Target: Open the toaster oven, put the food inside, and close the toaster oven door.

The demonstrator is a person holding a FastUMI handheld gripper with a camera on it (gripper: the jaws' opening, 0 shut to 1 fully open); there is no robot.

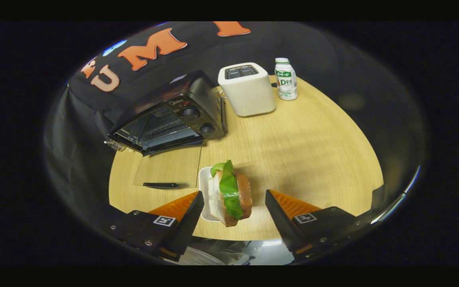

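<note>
Sandwich (231, 195) between spread tongs (234, 207), untouched, toaster oven (169, 113) open beyond, toaster (248, 89), bottle (285, 79) behind

Claw (234, 207) is hanging above the table (313, 151), tilted down toward its surface. Both fingers are showing near the bottom of the gripper view, spread wide apart. Left finger (189, 213) is angling inward and up; right finger (279, 215) is mirroring it. Jaws are standing open, with neither finger pressing on anything. A gap is showing on the inner side of each fingertip. Each finger is carrying a ribbed wedge on its outer face and a dark mounting block behind it, with a square marker and screws showing on the block. No hand or sleeve is discernible.
</note>
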